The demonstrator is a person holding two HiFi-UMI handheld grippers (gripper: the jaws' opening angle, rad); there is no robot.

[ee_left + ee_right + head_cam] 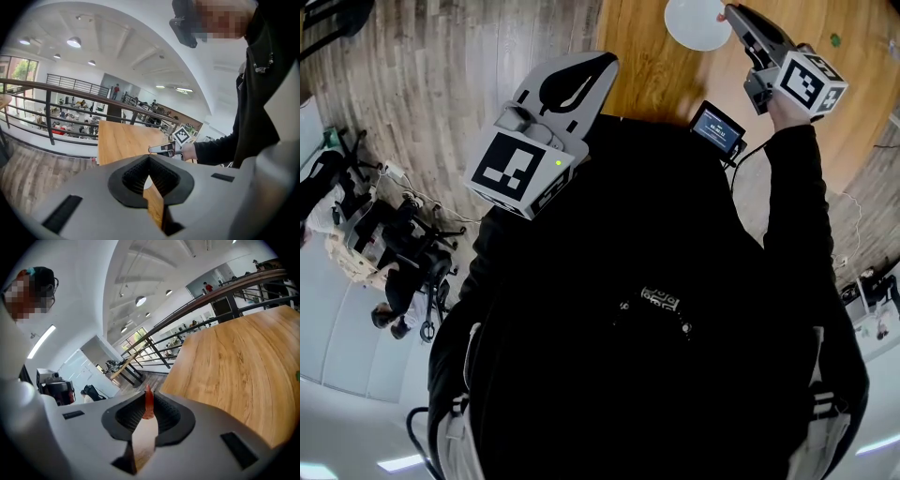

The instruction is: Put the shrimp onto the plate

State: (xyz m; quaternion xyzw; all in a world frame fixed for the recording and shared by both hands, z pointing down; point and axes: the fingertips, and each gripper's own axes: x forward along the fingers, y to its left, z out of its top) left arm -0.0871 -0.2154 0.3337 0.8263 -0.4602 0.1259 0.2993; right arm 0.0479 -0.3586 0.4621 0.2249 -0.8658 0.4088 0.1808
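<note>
In the head view, the right gripper (pixel 733 14) reaches over the wooden table (pixel 642 56), its tip at the right rim of the white plate (pixel 694 26). What it carries is too small to make out here. The plate is cut off by the top edge, so its far side is unseen. The left gripper (pixel 598 66) hangs near the body, well apart from the plate. Dark clothing fills the middle of the frame and hides the near table edge. A small screen (pixel 717 127) sits beside the right arm.

In the left gripper view, the 2 jaws meet at their tips with nothing between them, so this gripper is clenched and empty. A white patch shows through the gap below the tips. I cannot tell whether it is the plate.

In the right gripper view, the 2 ribbed pads pinch the orange-red shrimp (pixel 148 405), which stands edge-on. Only 1 narrow sliver shows, so head and tail cannot be told apart. The plate is out of this view.

The shrimp looks light, thin and probably soft and slick. A gentle pinch across the thick middle of its body suits it. It may cling to the ribbed pads on release.
</note>
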